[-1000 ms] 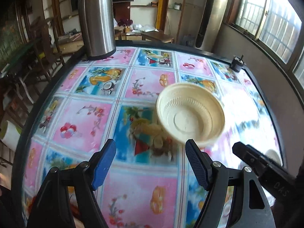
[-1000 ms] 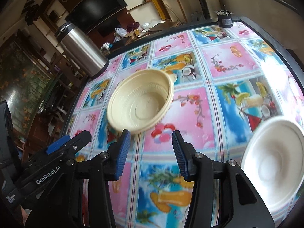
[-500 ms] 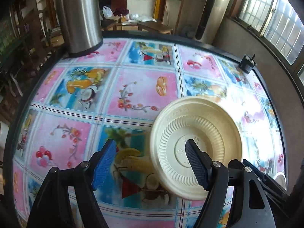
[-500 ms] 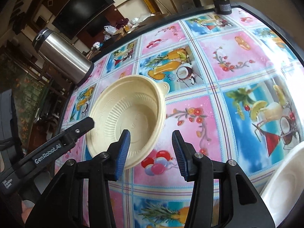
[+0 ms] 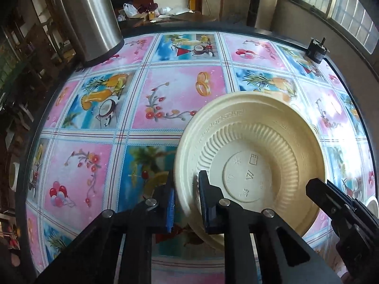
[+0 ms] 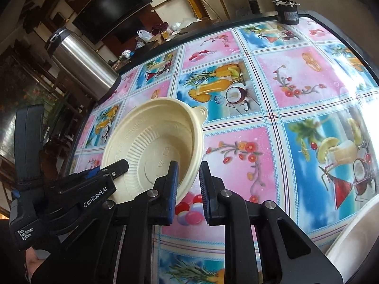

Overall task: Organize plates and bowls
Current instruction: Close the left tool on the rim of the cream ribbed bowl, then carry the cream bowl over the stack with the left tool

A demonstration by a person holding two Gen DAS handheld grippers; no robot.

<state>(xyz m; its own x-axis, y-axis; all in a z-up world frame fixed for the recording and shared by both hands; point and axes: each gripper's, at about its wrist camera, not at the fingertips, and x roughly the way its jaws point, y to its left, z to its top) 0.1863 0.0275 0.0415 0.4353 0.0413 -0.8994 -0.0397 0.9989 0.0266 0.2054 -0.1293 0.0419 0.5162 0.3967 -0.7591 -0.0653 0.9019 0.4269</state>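
1. Reading "GenRobot.AI" in white is easy on the left gripper (image 6: 113, 172) seen from the right wrist view, and "Data Acquisition System" is printed lower on its black body.
2. Raised marks sit moulded into the flat base of the cream bowl (image 5: 251, 161), but I cannot read them.
3. A band of angular key pattern runs along the bowl's inner wall, above ribbed sides.
4. The bowl holds nothing and sits on the table (image 5: 94, 156), which is covered with a cloth of pink and blue fruit and flower squares.
5. The left gripper's (image 5: 186, 198) jaws are nearly closed, pinching the bowl's near rim, one blue pad outside and one inside.
6. The right gripper's (image 6: 188, 184) jaws are narrowed over the opposite rim; whether the pads actually press the wall I cannot tell.
7. A white bowl (image 6: 355, 234) lies at the lower right edge, apart from the cream one.
8. A steel flask (image 6: 80, 64) stands at the far left corner.
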